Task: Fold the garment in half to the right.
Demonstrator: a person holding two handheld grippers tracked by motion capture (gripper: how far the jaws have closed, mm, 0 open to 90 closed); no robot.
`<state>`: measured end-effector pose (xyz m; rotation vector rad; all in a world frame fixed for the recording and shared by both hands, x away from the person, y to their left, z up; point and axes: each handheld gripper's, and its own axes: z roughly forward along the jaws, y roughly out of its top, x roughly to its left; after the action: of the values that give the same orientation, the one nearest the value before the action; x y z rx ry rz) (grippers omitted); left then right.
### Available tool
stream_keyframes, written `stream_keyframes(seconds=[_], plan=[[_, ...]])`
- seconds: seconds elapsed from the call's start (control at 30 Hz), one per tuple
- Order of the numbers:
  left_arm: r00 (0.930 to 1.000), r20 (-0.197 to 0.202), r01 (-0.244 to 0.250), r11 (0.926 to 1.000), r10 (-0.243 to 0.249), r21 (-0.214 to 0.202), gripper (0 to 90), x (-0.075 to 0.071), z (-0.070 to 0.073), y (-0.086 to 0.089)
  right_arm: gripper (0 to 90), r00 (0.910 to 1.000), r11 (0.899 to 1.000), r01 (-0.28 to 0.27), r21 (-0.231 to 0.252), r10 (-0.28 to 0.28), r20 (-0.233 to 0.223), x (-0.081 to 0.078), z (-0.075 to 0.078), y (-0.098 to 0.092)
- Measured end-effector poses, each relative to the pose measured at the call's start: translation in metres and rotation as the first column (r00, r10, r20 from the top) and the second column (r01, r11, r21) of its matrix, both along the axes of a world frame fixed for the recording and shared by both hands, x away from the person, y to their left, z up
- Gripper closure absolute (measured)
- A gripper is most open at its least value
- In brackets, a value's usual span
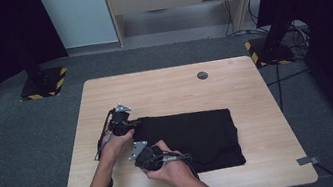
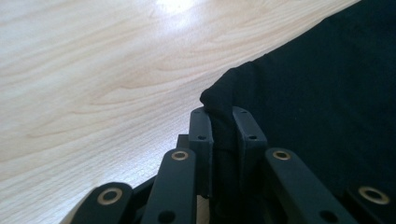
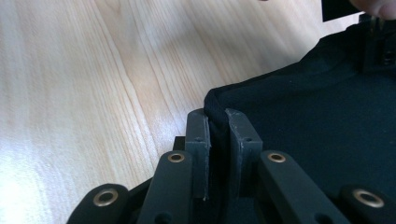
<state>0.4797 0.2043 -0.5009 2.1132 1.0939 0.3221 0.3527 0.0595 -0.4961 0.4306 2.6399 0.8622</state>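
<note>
Lying flat on the surface point(image 1: 163, 86), the black cloth point(image 1: 196, 137) runs its long axis left to right across it, toward the near edge. Its left edge is pinched at both corners: far by the left tool point(image 1: 131, 124), near by the right tool point(image 1: 141, 163), each clamped on a fold.

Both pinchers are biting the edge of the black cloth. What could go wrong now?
The left hand-held gripper and right hand-held gripper each pinch only a thin fold at the edge of the black cloth, so it might slip out when lifted. The cloth lies folded on the table, so lifting may undo the fold or drag it unevenly.
</note>
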Motion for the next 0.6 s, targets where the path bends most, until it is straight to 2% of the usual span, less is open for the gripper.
stream_keyframes(seconds=[0.3, 0.47, 0.6], plan=[[0.9989, 0.046, -0.011, 0.9998, 0.012, -0.019, 79.9, -0.011, 0.027, 0.006, 80.5, 0.9996, 0.999, -0.012, 0.038, 0.012, 0.025, -0.006, 0.024, 0.001], [0.9982, 0.06, -0.007, 1.0, 0.007, 0.0, 79.9, -0.015, 0.038, 0.006, 80.7, 0.9992, 0.998, -0.022, 0.051, 0.021, 0.033, -0.008, 0.037, 0.001], [0.9975, 0.07, 0.004, 1.0, -0.005, 0.008, 79.9, -0.017, 0.042, 0.004, 80.8, 0.9991, 0.999, -0.03, 0.044, 0.028, 0.031, -0.01, 0.039, 0.0]])
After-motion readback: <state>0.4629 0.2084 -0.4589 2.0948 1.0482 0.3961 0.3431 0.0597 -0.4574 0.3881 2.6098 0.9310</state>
